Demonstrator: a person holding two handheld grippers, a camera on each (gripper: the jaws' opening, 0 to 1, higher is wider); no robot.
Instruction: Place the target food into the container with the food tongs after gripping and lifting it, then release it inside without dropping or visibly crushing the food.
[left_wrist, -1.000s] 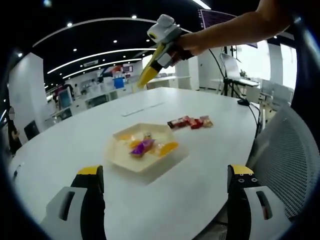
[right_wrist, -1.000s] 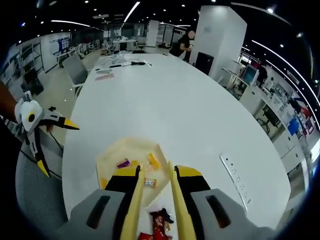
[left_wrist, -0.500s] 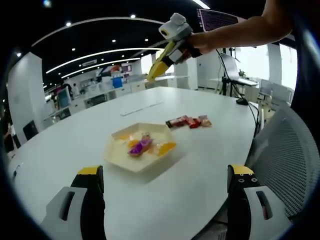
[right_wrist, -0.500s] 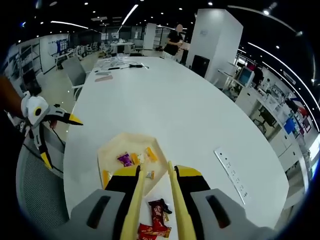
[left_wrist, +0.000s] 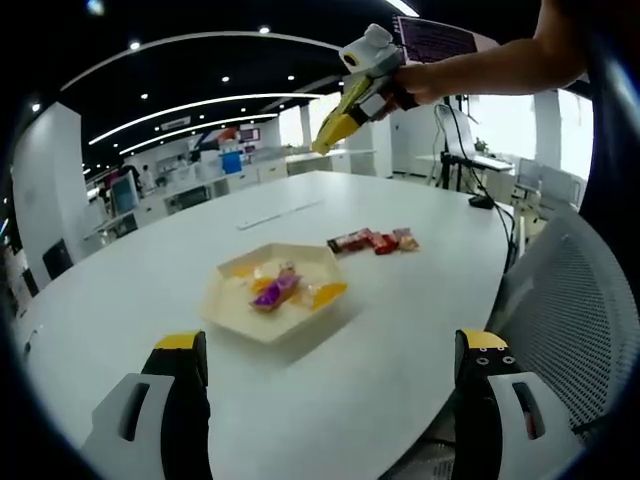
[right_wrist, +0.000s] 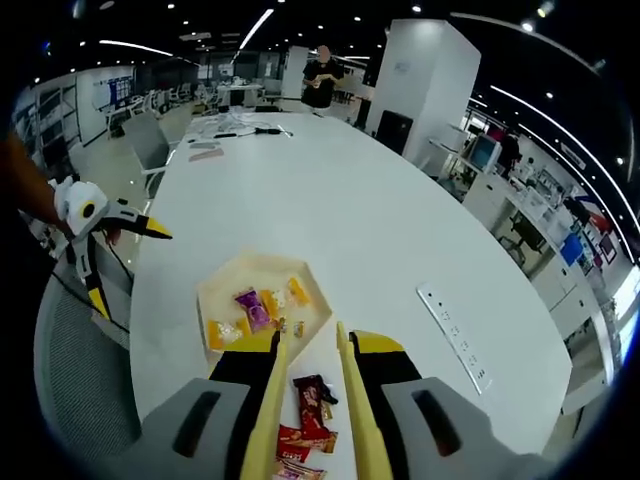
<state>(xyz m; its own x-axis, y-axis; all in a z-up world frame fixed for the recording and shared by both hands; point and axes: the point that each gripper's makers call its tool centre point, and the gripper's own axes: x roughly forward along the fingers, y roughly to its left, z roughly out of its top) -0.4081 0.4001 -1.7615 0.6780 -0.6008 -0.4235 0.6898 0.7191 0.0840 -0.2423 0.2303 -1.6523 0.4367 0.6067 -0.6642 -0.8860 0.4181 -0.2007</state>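
A cream hexagonal tray (left_wrist: 232, 310) sits on the white table (left_wrist: 420, 300) and holds several wrapped candies, among them a purple one (left_wrist: 270, 292) and an orange one (left_wrist: 331, 293). A short row of red snack packs (left_wrist: 375, 241) lies just past the tray. My left gripper (left_wrist: 332, 342) is wide open and empty, low in front of the tray. High above the table's far side, my right gripper (left_wrist: 350, 100) is shut on yellow food tongs (left_wrist: 333, 130). In the right gripper view the tongs (right_wrist: 268, 400) stand apart with nothing between them, the snack packs (right_wrist: 310, 415) below the gap and the tray (right_wrist: 215, 295) ahead.
A grey mesh chair (left_wrist: 580, 300) stands at the table's right edge. A power strip (right_wrist: 455, 335) is set in the table right of the tray. The left gripper (right_wrist: 125, 268) hangs open at the left, over a chair. A person (right_wrist: 322, 75) stands far off.
The right gripper with the tongs has risen and drawn back, so tray and snack packs now lie further ahead of the tong tips. The left gripper stays open.
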